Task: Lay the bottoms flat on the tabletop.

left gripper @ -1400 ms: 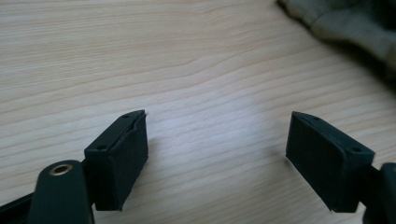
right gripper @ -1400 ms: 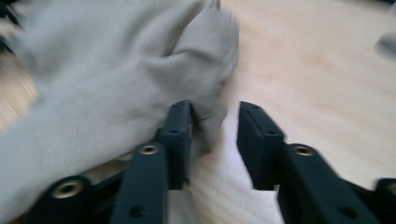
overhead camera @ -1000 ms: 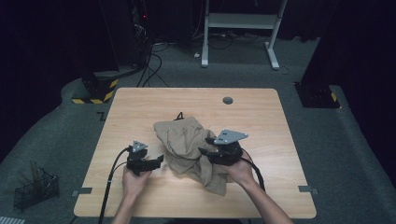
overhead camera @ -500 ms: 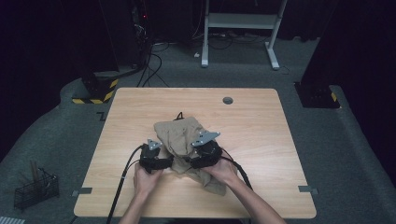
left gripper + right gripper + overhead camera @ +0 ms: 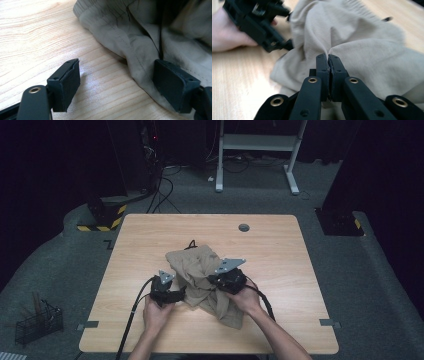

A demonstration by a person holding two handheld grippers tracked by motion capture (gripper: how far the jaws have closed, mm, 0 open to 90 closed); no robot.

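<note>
The beige garment (image 5: 200,277) lies crumpled mid-table (image 5: 140,240). The right gripper (image 5: 328,58) has just closed, pinching a fold of it. The left gripper (image 5: 117,82) stands wide at its hem; it should slide one jaw under the edge before closing.

This looks like a lab or a test room, not a home. A plain wooden table (image 5: 280,250) stands on grey carpet (image 5: 380,285), with dark curtains around. Behind its far edge are cables (image 5: 165,190), a white desk frame (image 5: 255,150) and yellow-black hazard tape (image 5: 107,215).
</note>
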